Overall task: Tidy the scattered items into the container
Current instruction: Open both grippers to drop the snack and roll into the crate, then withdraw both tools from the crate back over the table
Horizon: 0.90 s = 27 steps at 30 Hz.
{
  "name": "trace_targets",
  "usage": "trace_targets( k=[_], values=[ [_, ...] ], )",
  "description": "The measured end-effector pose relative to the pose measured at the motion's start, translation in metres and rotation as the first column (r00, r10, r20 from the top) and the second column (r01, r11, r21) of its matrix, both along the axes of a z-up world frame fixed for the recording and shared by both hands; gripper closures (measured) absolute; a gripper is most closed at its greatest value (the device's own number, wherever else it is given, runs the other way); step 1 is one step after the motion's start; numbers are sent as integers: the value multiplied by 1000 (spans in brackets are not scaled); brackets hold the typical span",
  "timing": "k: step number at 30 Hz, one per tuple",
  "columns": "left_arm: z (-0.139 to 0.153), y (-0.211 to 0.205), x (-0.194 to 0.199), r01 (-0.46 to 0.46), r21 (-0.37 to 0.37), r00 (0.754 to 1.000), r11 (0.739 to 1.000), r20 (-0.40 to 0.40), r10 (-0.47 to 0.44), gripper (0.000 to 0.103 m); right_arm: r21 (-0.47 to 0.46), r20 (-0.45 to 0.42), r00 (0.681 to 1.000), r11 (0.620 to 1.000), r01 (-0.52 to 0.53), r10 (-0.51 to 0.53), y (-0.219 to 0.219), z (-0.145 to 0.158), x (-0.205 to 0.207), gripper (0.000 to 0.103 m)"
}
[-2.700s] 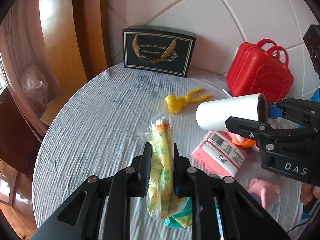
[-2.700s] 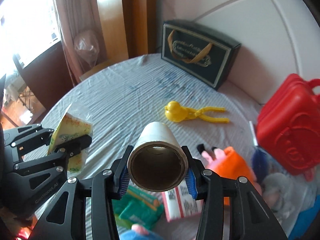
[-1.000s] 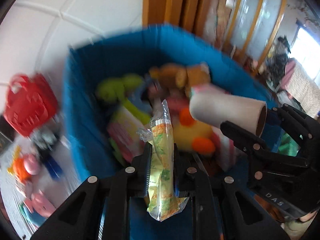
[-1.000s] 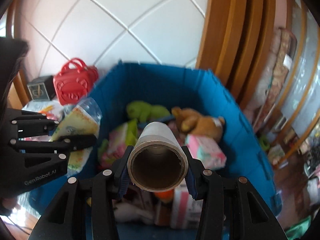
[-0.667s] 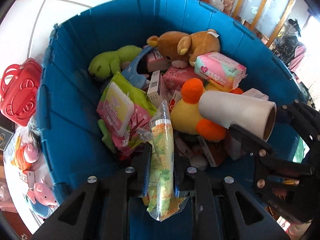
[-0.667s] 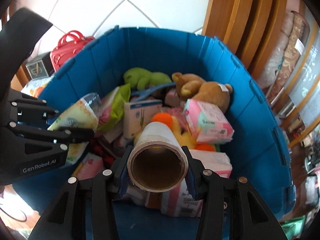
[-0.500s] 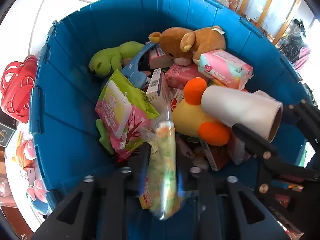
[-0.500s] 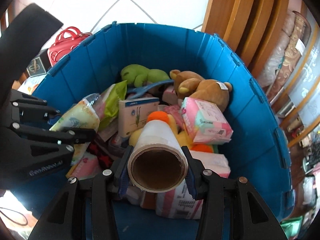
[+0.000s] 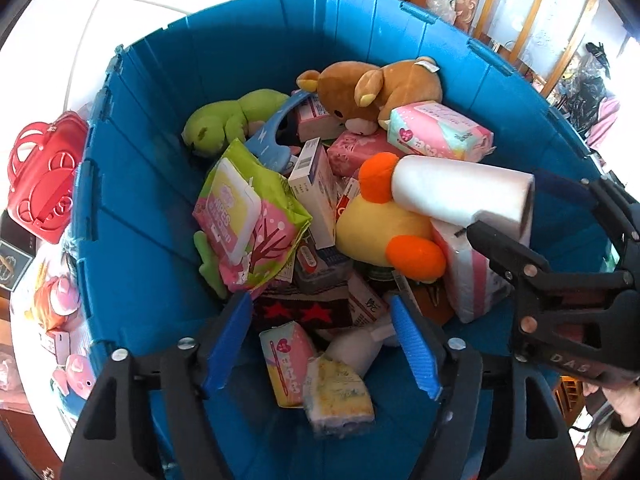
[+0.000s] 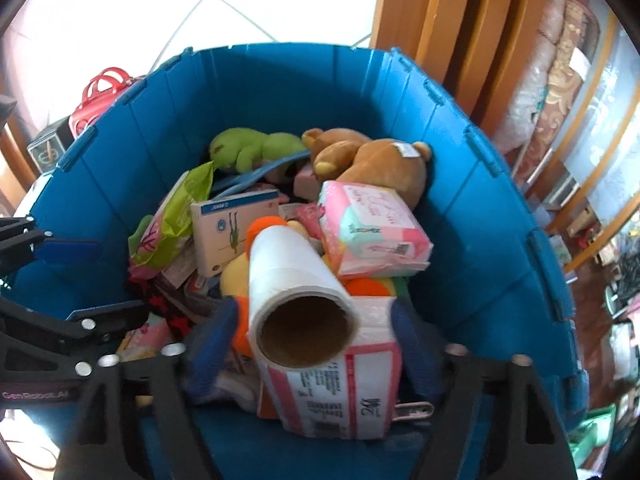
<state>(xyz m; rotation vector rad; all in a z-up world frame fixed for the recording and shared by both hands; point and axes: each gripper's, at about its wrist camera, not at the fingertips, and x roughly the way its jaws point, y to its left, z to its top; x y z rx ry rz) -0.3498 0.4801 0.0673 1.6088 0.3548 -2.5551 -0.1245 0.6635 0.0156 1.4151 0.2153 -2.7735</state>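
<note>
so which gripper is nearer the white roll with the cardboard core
Right. The right gripper is opening around the white roll with the cardboard core, which sits between its pads. The left gripper is opening off to the side, over the blue bin.

Beyond the bin: walls, wood, clutter

White tiled wall point(image 10: 120, 32) at the back; wooden door frame point(image 10: 452, 32) to its right, then what may be patterned rolled bedding point(image 10: 560, 60).
</note>
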Motion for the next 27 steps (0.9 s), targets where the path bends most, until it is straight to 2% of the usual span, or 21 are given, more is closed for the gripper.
trace_targets(
  k=[4,9,11,13,20,23,27],
  values=[
    [11,3,17,-3,-22,999,1000,-46,2,24,9,-51,998,1000,26,-25,3,13,16,0],
    [28,3,49,-32,-57,991,998,-130,25,17,-1,-102,994,1000,31,-31,1,30,43,0],
    [34,1,65,-51,-67,986,996,-165,39,9,5,-122,992,999,36,-35,-4,35,56,0],
    [41,0,84,-67,-84,977,994,-207,48,7,-3,-143,989,1000,30,-30,-12,41,71,0],
    [57,-6,148,-102,-91,941,991,-333,66,5,-52,-195,978,997,59,-68,-45,51,122,0],
    [56,-11,174,-128,-100,925,987,-371,82,5,-79,-225,971,995,60,-77,-62,56,144,0],
    [53,-18,203,-165,-84,909,983,-399,119,5,-70,-248,965,995,71,-86,-86,62,168,0]
  ],
)
